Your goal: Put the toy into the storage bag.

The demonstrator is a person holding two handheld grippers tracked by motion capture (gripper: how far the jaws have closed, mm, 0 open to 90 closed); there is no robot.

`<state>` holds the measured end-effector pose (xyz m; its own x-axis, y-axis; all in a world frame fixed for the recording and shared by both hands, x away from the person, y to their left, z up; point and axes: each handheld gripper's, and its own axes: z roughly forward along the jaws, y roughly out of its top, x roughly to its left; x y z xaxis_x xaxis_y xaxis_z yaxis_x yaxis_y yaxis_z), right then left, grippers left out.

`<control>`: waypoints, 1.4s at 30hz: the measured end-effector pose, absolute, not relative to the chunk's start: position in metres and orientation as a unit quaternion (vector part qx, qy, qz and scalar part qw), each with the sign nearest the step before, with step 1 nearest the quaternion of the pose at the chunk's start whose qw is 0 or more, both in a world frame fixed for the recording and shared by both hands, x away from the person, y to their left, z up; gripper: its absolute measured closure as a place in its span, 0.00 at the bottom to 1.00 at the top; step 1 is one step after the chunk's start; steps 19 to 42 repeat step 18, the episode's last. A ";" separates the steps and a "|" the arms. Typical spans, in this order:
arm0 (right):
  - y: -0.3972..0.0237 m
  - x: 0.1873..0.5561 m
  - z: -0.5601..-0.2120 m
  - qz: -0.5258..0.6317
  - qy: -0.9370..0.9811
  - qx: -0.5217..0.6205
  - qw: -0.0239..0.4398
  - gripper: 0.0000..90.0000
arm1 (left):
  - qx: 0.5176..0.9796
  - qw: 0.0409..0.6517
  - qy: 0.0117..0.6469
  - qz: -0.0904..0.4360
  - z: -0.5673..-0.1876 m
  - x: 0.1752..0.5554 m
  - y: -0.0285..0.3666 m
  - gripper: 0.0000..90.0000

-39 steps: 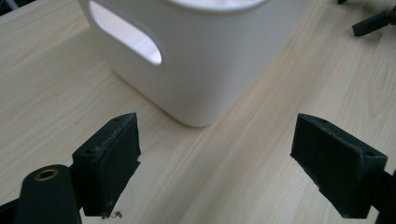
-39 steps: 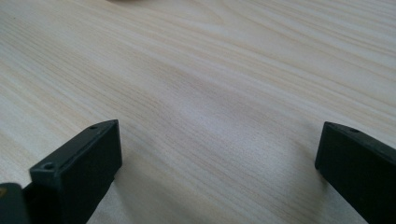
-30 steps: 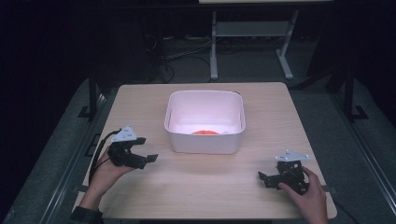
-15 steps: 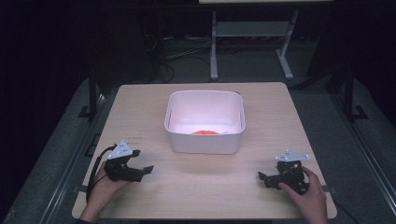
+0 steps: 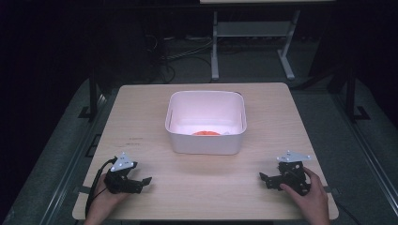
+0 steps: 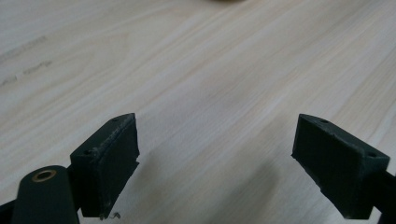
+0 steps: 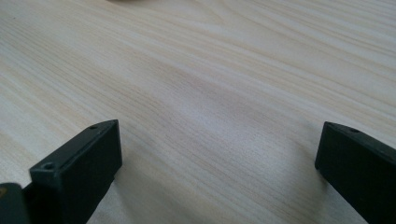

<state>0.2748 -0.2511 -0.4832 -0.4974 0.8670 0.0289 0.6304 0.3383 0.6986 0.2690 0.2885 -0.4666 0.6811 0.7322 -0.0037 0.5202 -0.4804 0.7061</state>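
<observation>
Both grippers, left [image 5: 141, 182] and right [image 5: 265, 178], are resting wide open and empty near the table's [image 5: 141, 112] near corners, so reaching the orange item [image 5: 205, 133] in the white tub [image 5: 206, 143] is calling for a lift over the rim before descending.

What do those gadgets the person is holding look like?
Each is a black hand-held claw: the left claw and right claw both carry a grey three-cornered plate on top and end in two blocky black pads. A black cable trails from the left one.
</observation>
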 end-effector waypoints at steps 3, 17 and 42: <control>-0.251 0.275 -0.483 0.333 0.799 0.468 0.178 0.00 | 0.852 0.339 0.368 0.153 -0.471 0.269 0.288 0.15; -0.251 0.275 -0.483 0.333 0.799 0.468 0.178 0.00 | 0.840 0.357 0.375 0.163 -0.475 0.264 0.290 0.14; -0.251 0.275 -0.483 0.333 0.798 0.469 0.178 0.00 | 0.840 0.357 0.374 0.163 -0.475 0.264 0.290 0.14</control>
